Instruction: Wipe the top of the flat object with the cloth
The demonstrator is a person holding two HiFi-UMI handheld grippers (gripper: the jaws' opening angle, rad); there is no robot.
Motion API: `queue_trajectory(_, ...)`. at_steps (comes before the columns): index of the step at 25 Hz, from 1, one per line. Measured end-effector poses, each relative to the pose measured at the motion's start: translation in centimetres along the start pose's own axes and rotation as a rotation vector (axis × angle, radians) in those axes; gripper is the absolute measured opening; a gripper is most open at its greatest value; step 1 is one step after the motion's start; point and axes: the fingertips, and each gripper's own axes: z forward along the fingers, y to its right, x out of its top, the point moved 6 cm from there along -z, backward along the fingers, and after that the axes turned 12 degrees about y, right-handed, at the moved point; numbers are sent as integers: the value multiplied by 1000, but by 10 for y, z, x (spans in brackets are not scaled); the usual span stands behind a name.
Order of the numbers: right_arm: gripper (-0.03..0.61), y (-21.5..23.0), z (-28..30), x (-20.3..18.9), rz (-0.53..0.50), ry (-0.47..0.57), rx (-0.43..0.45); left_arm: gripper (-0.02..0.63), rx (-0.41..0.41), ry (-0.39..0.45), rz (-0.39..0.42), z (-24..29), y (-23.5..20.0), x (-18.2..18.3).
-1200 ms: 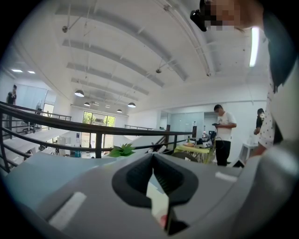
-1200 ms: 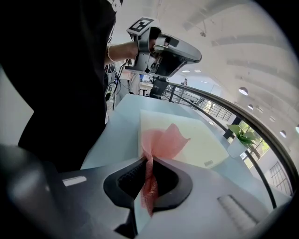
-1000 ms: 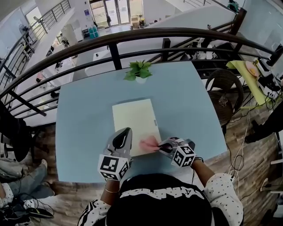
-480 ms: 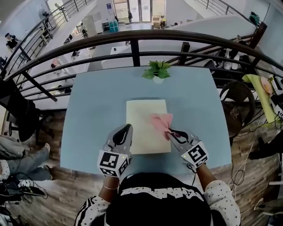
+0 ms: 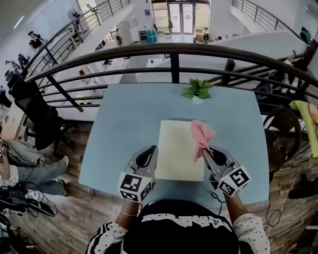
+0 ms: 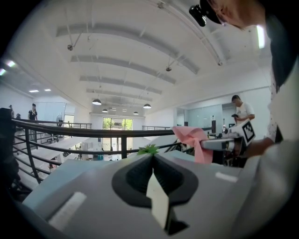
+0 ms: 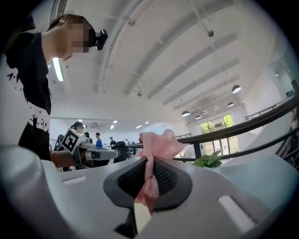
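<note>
Table (image 5: 124, 114), board (image 5: 176, 149) right edge — cloth (image 5: 202, 133) in right gripper (image 5: 204, 151)

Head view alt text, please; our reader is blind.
The right gripper pinches a pink cloth at the right edge of a pale flat board on a blue table; the left gripper lies at the board's left edge.

A pale blue square tabletop (image 5: 124, 124) stands against a dark curved metal railing (image 5: 174, 49) at a mezzanine's edge. A small green leafy plant in a white pot (image 5: 198, 91) sits at the table's far side. Brown wood-plank flooring (image 5: 69, 208) runs underneath, with a black office chair (image 5: 39, 124) on the left and a round dark wicker chair (image 5: 279, 130) on the right. Beyond the rail, a lower hall ends in tall glass doors (image 5: 181, 15). Overhead, a white vaulted ceiling (image 6: 117, 46) carries lit round pendant lamps (image 6: 97, 101).
</note>
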Motion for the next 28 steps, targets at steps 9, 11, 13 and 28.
queue_trajectory(9,18,0,-3,8,-35,41,15,0,2,10,23,4,6,6)
queue_trajectory(11,18,0,-2,9,-35,42,15,0,0,9,23,4,6,6)
queue_trajectory(13,18,1,-2,9,-35,42,14,0,1,6,24,4,6,5)
queue_trajectory(28,18,-2,-5,9,-23,36,15,0,4,-7,16,3,6,3)
